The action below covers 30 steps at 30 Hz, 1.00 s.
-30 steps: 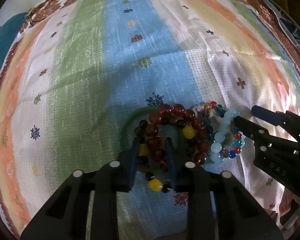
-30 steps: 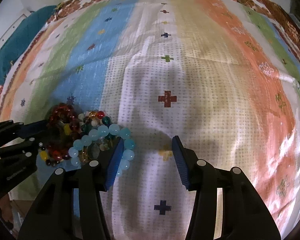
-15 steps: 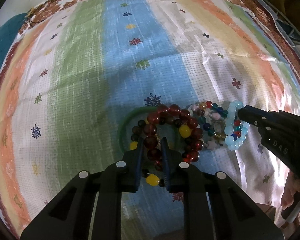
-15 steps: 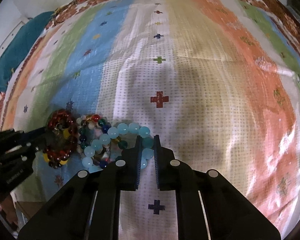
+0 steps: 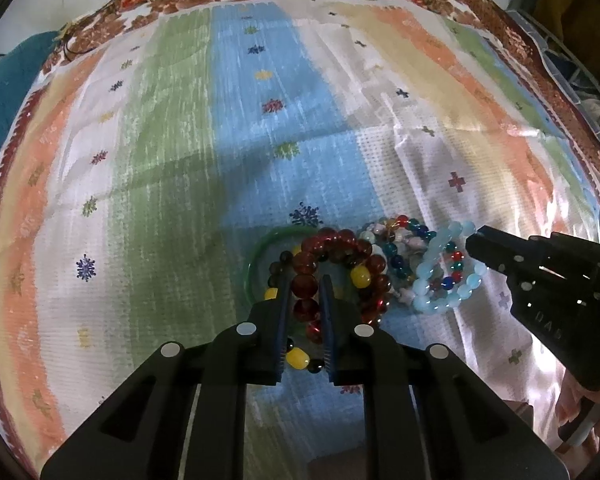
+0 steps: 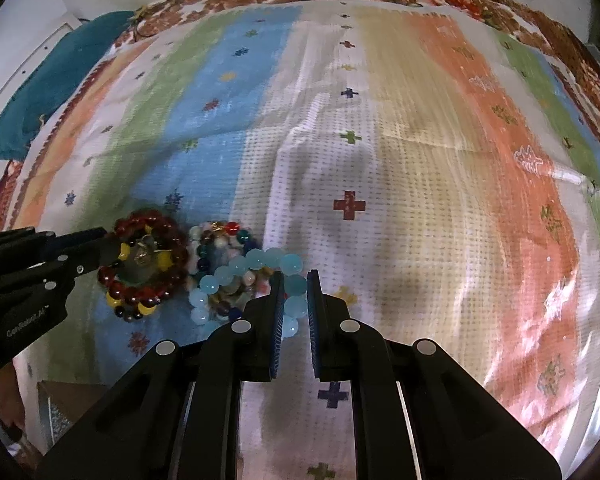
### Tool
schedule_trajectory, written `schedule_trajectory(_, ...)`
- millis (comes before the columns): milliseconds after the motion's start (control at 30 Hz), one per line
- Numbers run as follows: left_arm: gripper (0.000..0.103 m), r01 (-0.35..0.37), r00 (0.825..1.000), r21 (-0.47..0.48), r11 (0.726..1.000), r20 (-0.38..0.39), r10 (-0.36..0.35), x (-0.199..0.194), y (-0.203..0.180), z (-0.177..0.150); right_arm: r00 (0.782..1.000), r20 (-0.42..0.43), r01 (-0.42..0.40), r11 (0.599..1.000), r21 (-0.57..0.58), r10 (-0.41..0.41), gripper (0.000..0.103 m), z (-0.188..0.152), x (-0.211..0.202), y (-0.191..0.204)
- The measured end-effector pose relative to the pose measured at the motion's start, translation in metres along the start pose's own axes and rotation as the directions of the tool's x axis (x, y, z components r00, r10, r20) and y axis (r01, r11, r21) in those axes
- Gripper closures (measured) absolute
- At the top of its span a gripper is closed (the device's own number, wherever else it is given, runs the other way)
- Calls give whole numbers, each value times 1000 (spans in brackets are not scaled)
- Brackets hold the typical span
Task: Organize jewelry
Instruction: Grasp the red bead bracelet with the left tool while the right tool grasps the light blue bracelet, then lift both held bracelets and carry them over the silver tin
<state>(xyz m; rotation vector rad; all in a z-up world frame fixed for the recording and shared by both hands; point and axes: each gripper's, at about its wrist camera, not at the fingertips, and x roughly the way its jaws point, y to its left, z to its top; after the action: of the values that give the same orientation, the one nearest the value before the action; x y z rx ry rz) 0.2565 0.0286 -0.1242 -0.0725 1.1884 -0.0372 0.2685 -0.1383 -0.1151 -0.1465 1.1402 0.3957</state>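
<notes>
- Closing on the dark red bead bracelet [image 5: 342,264], the left gripper [image 5: 305,284] has red beads pinched between its jaws.
- Right gripper [image 6: 294,280]: jaws clamped on the pale blue bead bracelet [image 6: 260,264].
- Both bracelets lie in a jewelry heap with a multicolored bead bracelet [image 5: 400,236] and a green bangle [image 5: 260,252] on the striped cloth [image 5: 180,160].

The striped woven cloth [image 5: 172,168] looks coarse and matt. The dark red bead bracelet [image 5: 332,252] shines glassy; the pale blue bead bracelet [image 5: 440,276] looks smooth, milky. The black hand-held gripper [image 5: 305,284] is matt plastic.
</notes>
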Motion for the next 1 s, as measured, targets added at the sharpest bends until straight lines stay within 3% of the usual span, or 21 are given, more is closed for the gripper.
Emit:
schedule_trajectory(633, 90, 25, 996, -16, 1000, 84, -24, -48, -1, -17, 997, 73, -1, 998, -57, 5, 91, -14, -58, 27)
schedule_trajectory(1000, 90, -21, 994, 15, 1000, 107, 20, -65, -15, -20, 995, 99, -9, 996, -87, 18, 91, -20, -75, 40)
